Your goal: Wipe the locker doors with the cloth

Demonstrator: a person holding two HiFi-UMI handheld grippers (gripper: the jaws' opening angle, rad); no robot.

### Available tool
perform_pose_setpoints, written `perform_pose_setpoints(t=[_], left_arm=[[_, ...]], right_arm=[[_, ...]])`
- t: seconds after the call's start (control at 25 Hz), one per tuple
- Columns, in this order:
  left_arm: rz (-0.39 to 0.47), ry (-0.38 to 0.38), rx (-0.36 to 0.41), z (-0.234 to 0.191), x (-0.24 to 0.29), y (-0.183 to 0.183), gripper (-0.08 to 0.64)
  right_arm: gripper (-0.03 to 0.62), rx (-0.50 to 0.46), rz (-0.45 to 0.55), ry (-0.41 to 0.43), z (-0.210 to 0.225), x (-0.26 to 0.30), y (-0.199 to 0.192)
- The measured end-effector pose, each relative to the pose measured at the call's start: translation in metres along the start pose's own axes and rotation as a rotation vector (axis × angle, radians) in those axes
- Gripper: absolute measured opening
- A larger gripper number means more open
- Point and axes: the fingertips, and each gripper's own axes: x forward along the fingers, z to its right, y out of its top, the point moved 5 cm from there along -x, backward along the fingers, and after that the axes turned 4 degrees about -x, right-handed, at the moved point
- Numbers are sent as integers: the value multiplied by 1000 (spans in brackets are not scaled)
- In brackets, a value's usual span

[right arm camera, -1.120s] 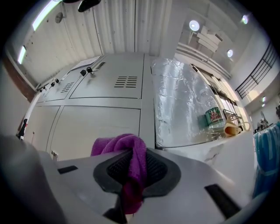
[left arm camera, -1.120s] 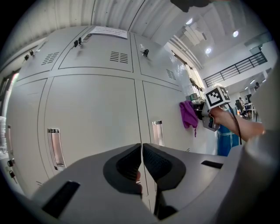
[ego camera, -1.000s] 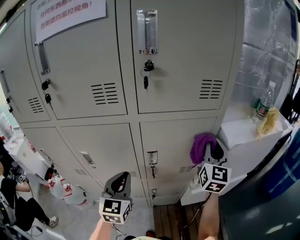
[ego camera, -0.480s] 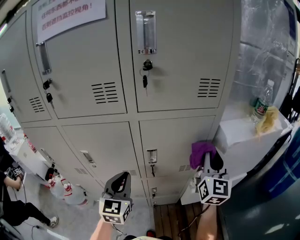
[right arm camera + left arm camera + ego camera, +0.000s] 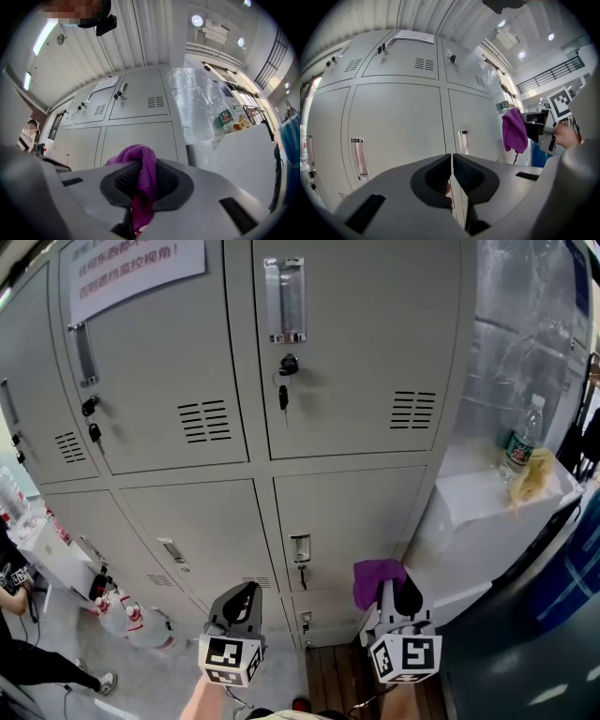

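The right gripper (image 5: 143, 182) is clamped on the purple cloth (image 5: 376, 579), held low at 5 o'clock in the head view, near the lower locker doors (image 5: 349, 512). At 7 o'clock the left gripper (image 5: 452, 174) has its jaws pressed together on nothing

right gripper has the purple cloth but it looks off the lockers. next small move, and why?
Probably ease the right gripper forward until the purple cloth presses flat on the lower right locker door. Its jaws are shut on the cloth, and the left gripper view shows the cloth hanging clear of the doors, so there is no wiping contact yet.
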Motion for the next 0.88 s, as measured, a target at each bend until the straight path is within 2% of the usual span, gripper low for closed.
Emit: perform_pose_setpoints(t=[0.52, 0.88], left_arm=[[-8, 20, -3, -9, 0, -3, 34], [-18, 55, -6, -23, -1, -7, 34]], right_arm=[[58, 20, -60, 142, -63, 14, -38], [58, 5, -69, 189, -86, 45, -59]])
